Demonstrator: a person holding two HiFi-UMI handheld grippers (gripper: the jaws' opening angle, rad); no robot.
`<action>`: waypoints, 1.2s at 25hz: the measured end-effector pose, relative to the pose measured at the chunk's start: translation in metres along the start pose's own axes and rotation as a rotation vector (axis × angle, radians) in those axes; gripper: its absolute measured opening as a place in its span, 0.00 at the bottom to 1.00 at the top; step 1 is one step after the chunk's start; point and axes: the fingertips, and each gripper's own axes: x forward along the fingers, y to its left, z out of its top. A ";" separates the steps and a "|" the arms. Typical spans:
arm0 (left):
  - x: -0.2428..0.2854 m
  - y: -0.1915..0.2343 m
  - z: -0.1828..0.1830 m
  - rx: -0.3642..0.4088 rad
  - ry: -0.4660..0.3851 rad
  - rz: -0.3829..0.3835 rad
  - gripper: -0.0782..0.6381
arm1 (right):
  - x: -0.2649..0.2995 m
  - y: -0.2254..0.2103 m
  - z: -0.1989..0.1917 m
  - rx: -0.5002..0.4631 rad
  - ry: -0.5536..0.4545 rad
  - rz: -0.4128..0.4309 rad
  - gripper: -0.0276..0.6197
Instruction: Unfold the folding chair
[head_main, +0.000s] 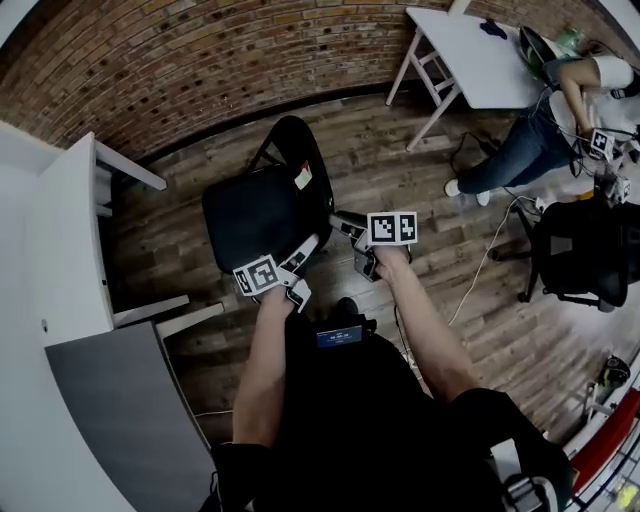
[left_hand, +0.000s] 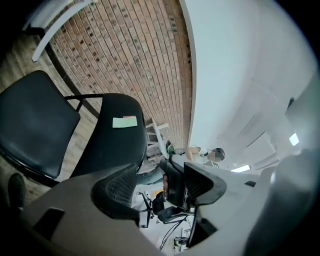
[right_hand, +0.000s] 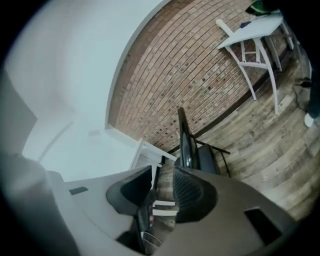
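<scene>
The wooden floor (head_main: 400, 150) runs up to a brick wall (head_main: 200, 60). A white counter (head_main: 470, 60) stands at the floor's far right edge. A seated person (head_main: 530, 140) is beside it, with a black office chair (head_main: 585, 250) nearer.

The black folding chair (head_main: 255, 215) stands on the floor close to the wall. Its seat is down flat and its back is up.

The left claw (left_hand: 152, 172) is at the seat's near right corner. Its jaws are apart with nothing between them, and whether it touches the seat cannot be told. The right claw (right_hand: 161, 177) is just beside the seat's right edge, its jaws also apart and gripping nothing.

A small pale label (head_main: 302, 178) is stuck on the chair's back.
</scene>
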 end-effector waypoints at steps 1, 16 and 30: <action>-0.002 -0.004 -0.007 -0.002 -0.007 0.005 0.56 | -0.007 0.008 -0.003 0.015 -0.003 0.047 0.25; -0.052 -0.075 -0.039 0.079 -0.027 -0.025 0.56 | -0.070 0.079 -0.055 0.095 -0.076 0.294 0.20; -0.115 -0.110 -0.107 0.076 0.068 -0.197 0.56 | -0.128 0.131 -0.143 -0.010 -0.111 0.142 0.18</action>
